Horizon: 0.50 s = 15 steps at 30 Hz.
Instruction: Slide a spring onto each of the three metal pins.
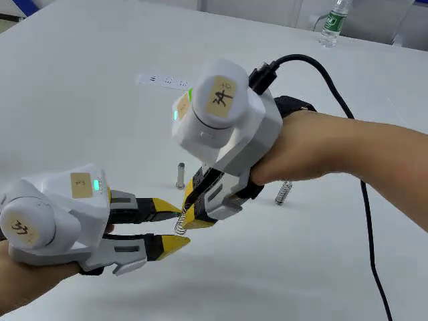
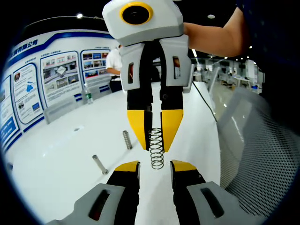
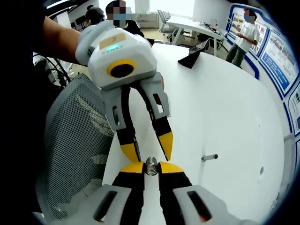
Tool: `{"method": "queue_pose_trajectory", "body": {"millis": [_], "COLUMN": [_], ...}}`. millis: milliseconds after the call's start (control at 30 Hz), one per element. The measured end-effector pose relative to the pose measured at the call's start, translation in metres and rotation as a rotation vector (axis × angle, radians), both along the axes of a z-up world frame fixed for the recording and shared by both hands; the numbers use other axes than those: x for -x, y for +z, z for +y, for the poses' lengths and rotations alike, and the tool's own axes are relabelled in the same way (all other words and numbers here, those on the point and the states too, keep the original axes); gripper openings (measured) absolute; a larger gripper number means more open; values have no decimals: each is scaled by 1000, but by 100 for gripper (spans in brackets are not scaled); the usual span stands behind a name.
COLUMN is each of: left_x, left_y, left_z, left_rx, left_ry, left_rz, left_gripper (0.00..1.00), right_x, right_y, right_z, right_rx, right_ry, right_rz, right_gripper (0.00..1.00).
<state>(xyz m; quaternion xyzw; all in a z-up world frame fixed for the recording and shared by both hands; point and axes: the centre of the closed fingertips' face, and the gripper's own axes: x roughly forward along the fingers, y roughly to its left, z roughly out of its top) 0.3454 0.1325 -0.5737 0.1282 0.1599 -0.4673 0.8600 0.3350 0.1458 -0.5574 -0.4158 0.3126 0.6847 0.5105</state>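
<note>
My right gripper (image 1: 192, 206) is shut on a small steel spring (image 1: 180, 224) and holds it in the air above the white table (image 1: 80, 120). The right gripper view has the spring (image 3: 151, 164) end-on between its own closed tips (image 3: 151, 168). My left gripper (image 1: 178, 227) faces it, open, with its yellow tips on either side of the spring's free end. In the left gripper view the spring (image 2: 156, 145) hangs from the right gripper (image 2: 155, 135) down toward the open left gripper (image 2: 155, 167). One metal pin (image 1: 180, 175) stands upright on the table just behind the grippers.
A second spring (image 1: 283, 192) rests on the table under the right forearm. A black cable (image 1: 364, 194) trails along the right side. A white strip (image 1: 167, 81) and a water bottle (image 1: 334, 23) lie further back. A mesh chair (image 2: 253, 150) stands beside the table edge.
</note>
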Motion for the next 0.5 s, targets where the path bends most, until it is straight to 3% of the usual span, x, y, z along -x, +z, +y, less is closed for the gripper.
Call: {"method": "queue_pose_trajectory", "body": {"millis": [500], "left_x": [-2], "left_y": [10], "left_z": [31], "left_rx": [70], "left_ry": [131], "left_rz": [28], "left_gripper": [56], "right_x": [-48], "right_y": [19], "right_z": [3], "right_rx": [-21], "right_ry": [-67], "right_rz": [-58], "right_gripper": [12]}}
